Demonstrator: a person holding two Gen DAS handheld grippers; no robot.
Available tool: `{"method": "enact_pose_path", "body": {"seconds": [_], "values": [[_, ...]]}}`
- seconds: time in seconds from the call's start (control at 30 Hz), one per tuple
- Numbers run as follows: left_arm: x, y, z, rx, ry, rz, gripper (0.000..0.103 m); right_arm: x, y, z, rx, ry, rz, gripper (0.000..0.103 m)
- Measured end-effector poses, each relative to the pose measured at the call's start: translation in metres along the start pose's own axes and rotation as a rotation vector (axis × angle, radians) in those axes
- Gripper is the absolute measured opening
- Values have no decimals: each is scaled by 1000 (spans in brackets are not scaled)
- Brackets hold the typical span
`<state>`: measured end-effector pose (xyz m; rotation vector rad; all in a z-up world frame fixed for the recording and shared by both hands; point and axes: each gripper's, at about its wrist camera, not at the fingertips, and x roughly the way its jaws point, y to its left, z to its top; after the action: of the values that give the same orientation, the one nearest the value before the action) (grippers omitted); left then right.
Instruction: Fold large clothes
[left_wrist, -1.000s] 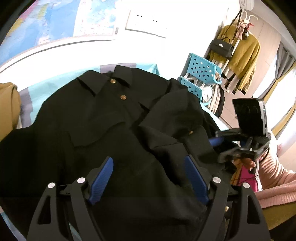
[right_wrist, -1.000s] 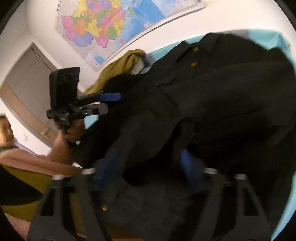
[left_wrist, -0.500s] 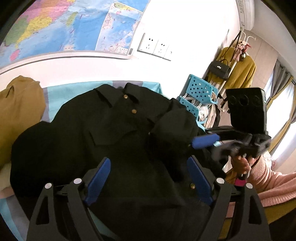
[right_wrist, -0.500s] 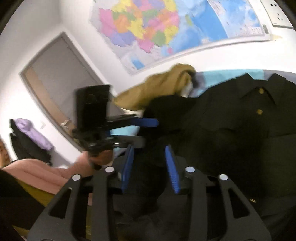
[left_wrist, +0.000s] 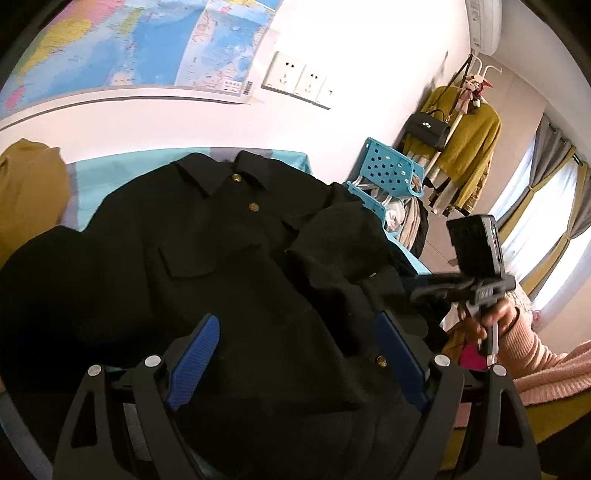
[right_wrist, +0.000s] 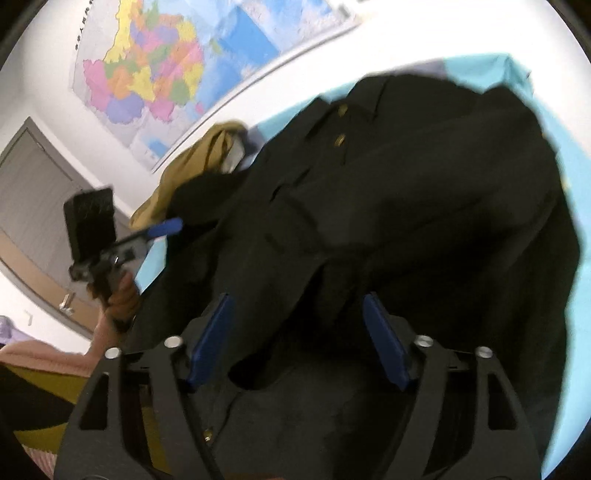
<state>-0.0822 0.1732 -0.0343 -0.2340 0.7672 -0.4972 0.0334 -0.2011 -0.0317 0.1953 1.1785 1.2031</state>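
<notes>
The black coat (left_wrist: 229, 266) covers most of the turquoise sheet (left_wrist: 92, 177) in front of me, collar toward the wall, brass buttons (left_wrist: 253, 207) running down its front and one sleeve (left_wrist: 332, 251) bunched across the chest on my right side. It is spread but far from flat, so I judge the fold has barely started.

My left gripper (left_wrist: 295, 350) hangs over the lower front panel with its blue pads wide apart, cloth under them but nothing pinched. My right gripper (right_wrist: 295, 332) sits over a rumpled fold near the hem; its jaws have just been opening, and the pads (right_wrist: 212, 332) stand clear of the fabric lying between them, so neither hand holds the coat.

To do this step well, I should take the hem at two points well apart, pinch through all the layers, and lift evenly so the heavy cloth does not drag the collar askew. The bunched sleeve ought to be laid straight first, or it will make a lump inside the fold.

The left view shows the sleeve's heap, the chest pocket flap (left_wrist: 192, 258) and my right hand (left_wrist: 491, 317) on its handle beside the blue basket (left_wrist: 391, 173). The right view, blurred, shows instead a mustard garment (right_wrist: 207, 155) at the coat's far shoulder, my left hand (right_wrist: 118, 295), and a brass button (right_wrist: 207, 436) low at the hem.
</notes>
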Motion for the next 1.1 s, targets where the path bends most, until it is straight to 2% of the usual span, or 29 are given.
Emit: {"method": "enact_pose_path", "body": {"seconds": [0.03, 0.07, 0.1, 0.13, 0.27, 0.37, 0.43, 0.5, 0.53, 0.6, 0.63, 0.73, 0.77, 0.8, 0.87, 0.97, 1.0, 1.1], "values": [[0, -2, 0, 3, 0, -8, 84, 2, 6, 3, -25, 5, 31, 34], [0, -3, 1, 6, -3, -10, 84, 7, 18, 7, -71, 2, 49, 29], [-2, -5, 1, 10, -8, -10, 84, 10, 30, 12, -112, -1, 87, 20], [-6, -6, 0, 13, -15, -12, 84, 17, 42, 19, -131, -3, 116, 14], [-24, -5, -4, 3, -51, 1, 85, 52, 83, 48, -224, 15, 202, 14], [-35, -2, -9, -12, -67, 14, 87, 86, 105, 65, -269, 63, 209, 17], [-38, -1, -12, -16, -66, 25, 89, 95, 108, 70, -276, 75, 206, 36], [-40, 2, -16, -28, -56, 33, 91, 86, 103, 76, -287, 45, 199, 39], [-39, 4, -17, -32, -50, 31, 91, 83, 99, 80, -278, 27, 199, 45], [-35, 6, -18, -39, -35, 29, 91, 62, 82, 87, -259, -39, 129, 54], [-33, 7, -19, -43, -28, 24, 91, 56, 75, 91, -258, -58, 82, 55], [-26, 9, -17, -71, 5, -31, 94, 36, 44, 101, -237, -108, -150, 61], [-23, 9, -16, -79, 13, -55, 94, 28, 30, 103, -233, -111, -231, 62], [-19, 8, -14, -84, 24, -85, 95, 24, 20, 105, -227, -111, -275, 63], [-9, 5, -13, -86, 59, -108, 96, 18, -6, 111, -226, -100, -422, 67], [17, 3, -11, -94, 156, -102, 96, 14, -39, 118, -194, -74, -478, 74], [26, 3, -11, -104, 193, -98, 94, 15, -49, 119, -201, -52, -496, 80], [45, 2, -11, -127, 271, -75, 76, 24, -69, 116, -225, 17, -521, 84]]}}
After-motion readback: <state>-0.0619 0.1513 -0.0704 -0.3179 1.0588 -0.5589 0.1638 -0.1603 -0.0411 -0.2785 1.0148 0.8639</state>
